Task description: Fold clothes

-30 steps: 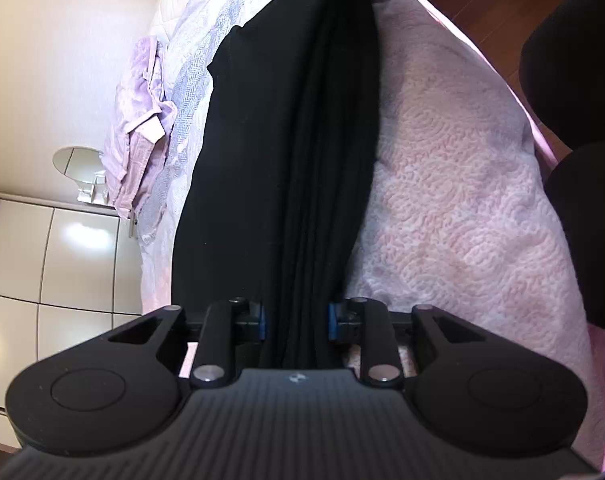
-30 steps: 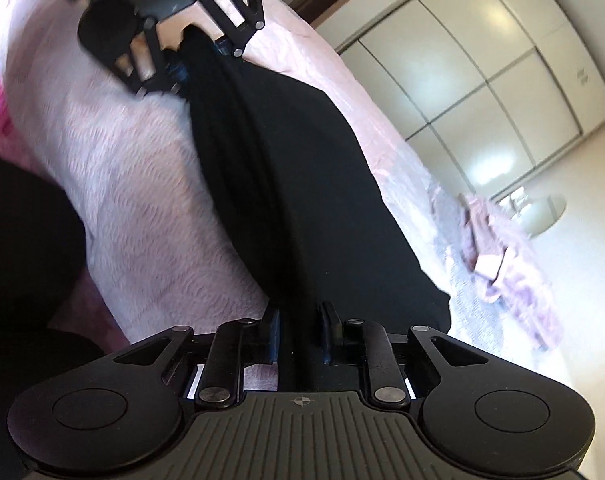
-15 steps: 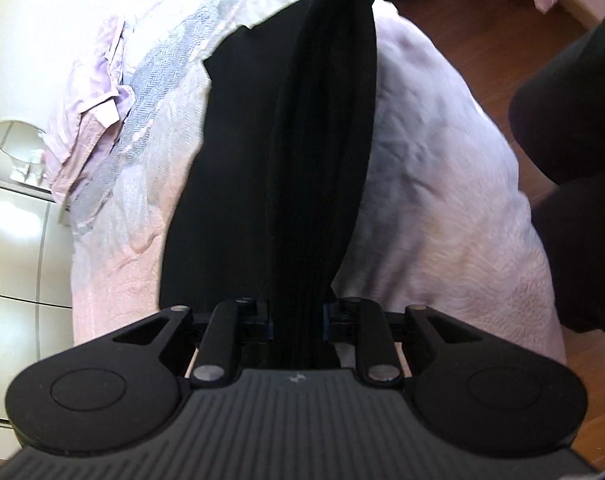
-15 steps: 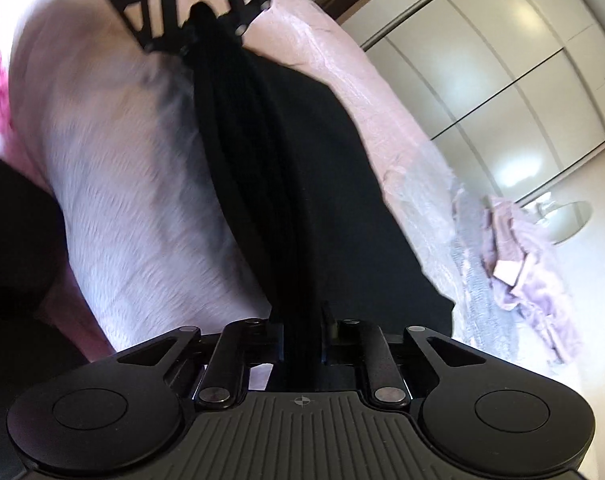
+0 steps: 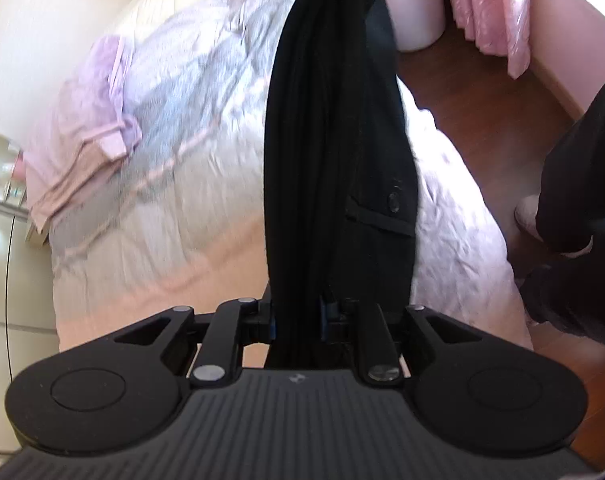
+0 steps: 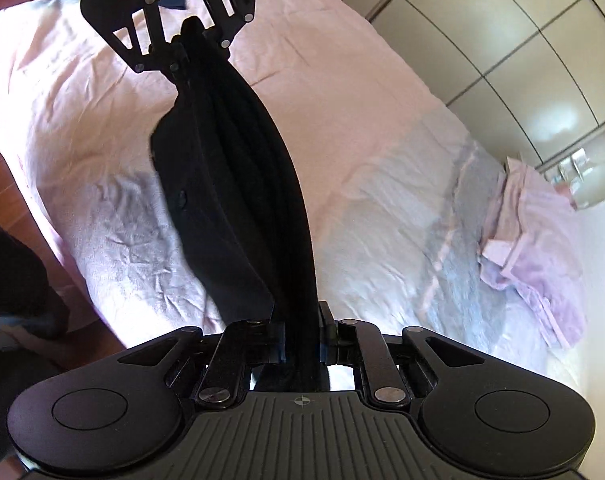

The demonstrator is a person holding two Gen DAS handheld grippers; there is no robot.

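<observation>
Two grippers, one garment, catalogued as follows.

Black garment (image 5: 334, 152): dark trousers bunched lengthwise into a rope of folds, stretched in the air between both grippers above the bed (image 5: 174, 208). A flat panel with a button and a pocket flap hangs off one side of the bundle.

Left gripper (image 5: 296, 316): jaws nearly together, blue-edged pads pressing one end of the bunched fabric; jaws have just been closing a little on it. In the right wrist view the same gripper (image 6: 188, 46) shows at the top, cloth emerging from between its fingers.

Right gripper (image 6: 304, 334): jaws narrow, clamped on the opposite end of the bundle, having just tightened on the fabric.

Bed: pale pink and grey-blue quilted cover, wrinkled.

Lilac garment (image 6: 538, 240): crumpled pile lying on the bed, well apart from the trousers.

Pink curtain (image 5: 490, 4): hangs over the wooden floor (image 5: 474, 120).

Wardrobe doors (image 6: 514, 48): cream panels beyond the bed.
</observation>
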